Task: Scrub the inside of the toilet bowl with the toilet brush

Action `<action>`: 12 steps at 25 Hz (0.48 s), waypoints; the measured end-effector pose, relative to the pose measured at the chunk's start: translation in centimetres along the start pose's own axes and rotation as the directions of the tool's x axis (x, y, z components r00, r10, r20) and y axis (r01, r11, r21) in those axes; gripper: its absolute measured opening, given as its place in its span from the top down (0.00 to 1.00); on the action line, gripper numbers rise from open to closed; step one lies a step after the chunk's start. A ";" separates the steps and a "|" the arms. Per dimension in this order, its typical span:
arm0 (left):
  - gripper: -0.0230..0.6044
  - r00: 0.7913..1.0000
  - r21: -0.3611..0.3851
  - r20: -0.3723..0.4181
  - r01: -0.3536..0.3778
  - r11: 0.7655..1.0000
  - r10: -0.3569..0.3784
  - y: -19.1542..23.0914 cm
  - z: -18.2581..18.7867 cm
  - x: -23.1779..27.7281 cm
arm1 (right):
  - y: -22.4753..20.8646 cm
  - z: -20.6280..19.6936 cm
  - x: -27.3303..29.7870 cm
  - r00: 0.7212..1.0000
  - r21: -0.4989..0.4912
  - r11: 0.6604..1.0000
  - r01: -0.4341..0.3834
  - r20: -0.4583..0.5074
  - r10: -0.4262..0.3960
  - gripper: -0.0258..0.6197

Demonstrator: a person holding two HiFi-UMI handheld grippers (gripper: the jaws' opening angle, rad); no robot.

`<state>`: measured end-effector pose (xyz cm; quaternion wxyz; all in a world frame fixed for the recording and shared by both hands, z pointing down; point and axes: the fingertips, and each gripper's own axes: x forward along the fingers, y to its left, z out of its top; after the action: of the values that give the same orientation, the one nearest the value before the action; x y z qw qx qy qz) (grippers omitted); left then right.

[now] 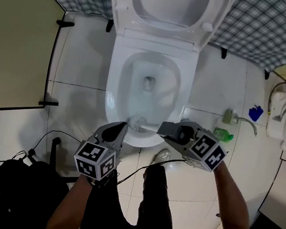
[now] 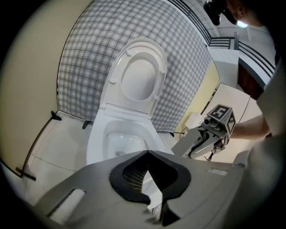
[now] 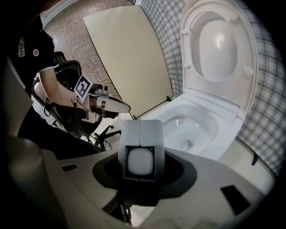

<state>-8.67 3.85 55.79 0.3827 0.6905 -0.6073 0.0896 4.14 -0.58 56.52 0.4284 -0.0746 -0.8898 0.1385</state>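
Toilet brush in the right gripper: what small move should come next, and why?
Probably tip the right gripper down and forward so the grey-bristled toilet brush it grips drops into the white ceramic toilet bowl: the bristles sit at the front rim, not yet on the inner wall.
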 end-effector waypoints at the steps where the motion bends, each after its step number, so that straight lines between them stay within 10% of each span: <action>1: 0.95 1.000 0.003 -0.001 0.001 1.000 -0.001 0.3 0.0 0.0 | 0.1 0.2 0.5 1.000 0.022 1.000 0.007 0.025 -0.007 0.67; 12: 0.95 0.999 0.033 -0.032 0.030 0.999 -0.029 2.4 -0.1 0.2 | -2.8 3.7 5.2 0.934 0.294 0.943 0.154 0.268 -0.236 0.67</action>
<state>-10.74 3.85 56.98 0.3822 0.7040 -0.5893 0.1050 -2.02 -2.58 59.05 0.3064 0.0954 -0.9203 0.2237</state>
